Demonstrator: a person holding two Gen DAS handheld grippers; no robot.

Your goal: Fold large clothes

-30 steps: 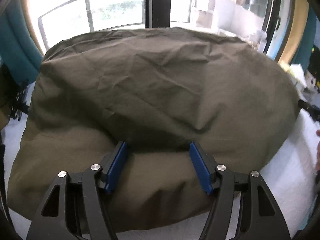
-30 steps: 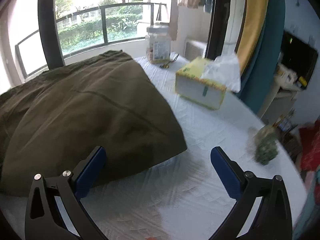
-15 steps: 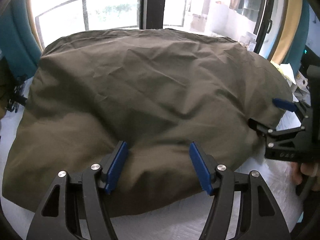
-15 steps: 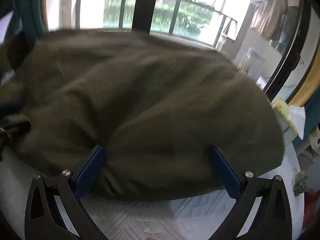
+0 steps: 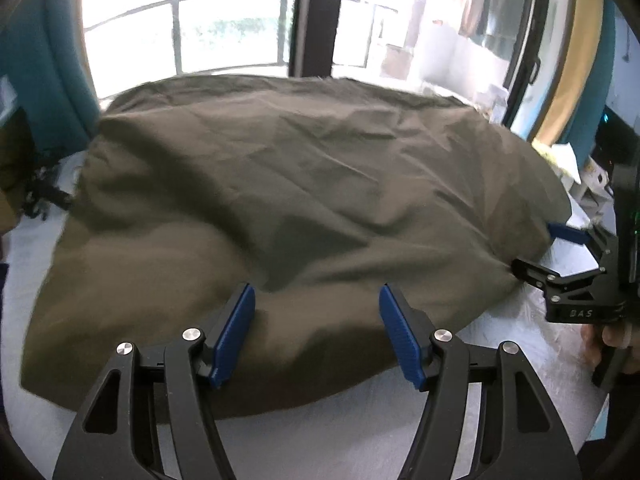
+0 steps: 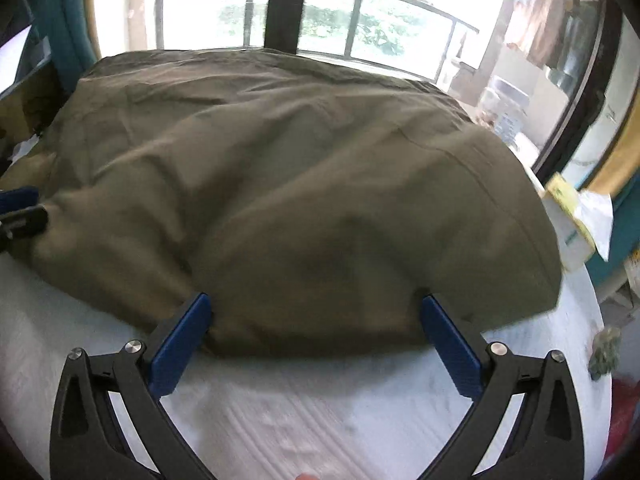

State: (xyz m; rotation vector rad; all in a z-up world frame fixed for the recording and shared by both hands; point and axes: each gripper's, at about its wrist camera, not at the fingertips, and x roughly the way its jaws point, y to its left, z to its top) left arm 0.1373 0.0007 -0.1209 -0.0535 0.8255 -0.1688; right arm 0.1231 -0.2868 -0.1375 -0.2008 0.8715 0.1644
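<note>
Between the spread jaws of both the left gripper and right gripper lies the near edge of an olive garment on the white table, while only the right view shows a tissue box beside it.

One olive-green garment lies on one white-covered table. Two grippers are in view: the left gripper and the right gripper, each with two blue pads. One yellow tissue box, one clear jar and one small greenish clump sit to the right.
</note>
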